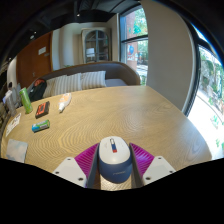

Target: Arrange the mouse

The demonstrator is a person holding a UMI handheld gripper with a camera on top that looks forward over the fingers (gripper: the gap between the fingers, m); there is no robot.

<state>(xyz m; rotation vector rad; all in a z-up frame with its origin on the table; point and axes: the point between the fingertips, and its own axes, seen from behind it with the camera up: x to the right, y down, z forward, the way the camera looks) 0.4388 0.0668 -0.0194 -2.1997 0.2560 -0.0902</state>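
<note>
A blue and white computer mouse (113,158) sits between my two fingers, nose pointing away from me. Both magenta pads (86,158) press against its sides, so my gripper (113,165) is shut on it. The mouse is over the near edge of a round wooden table (120,115); I cannot tell if it touches the tabletop. The lower rear of the mouse is hidden behind the gripper body.
On the table's far left stand a green cup (25,97), a dark flat object (41,109), a small teal object (40,126) and a white object (65,103). A sofa with cushions (85,80) lies beyond the table. Windows are on the right.
</note>
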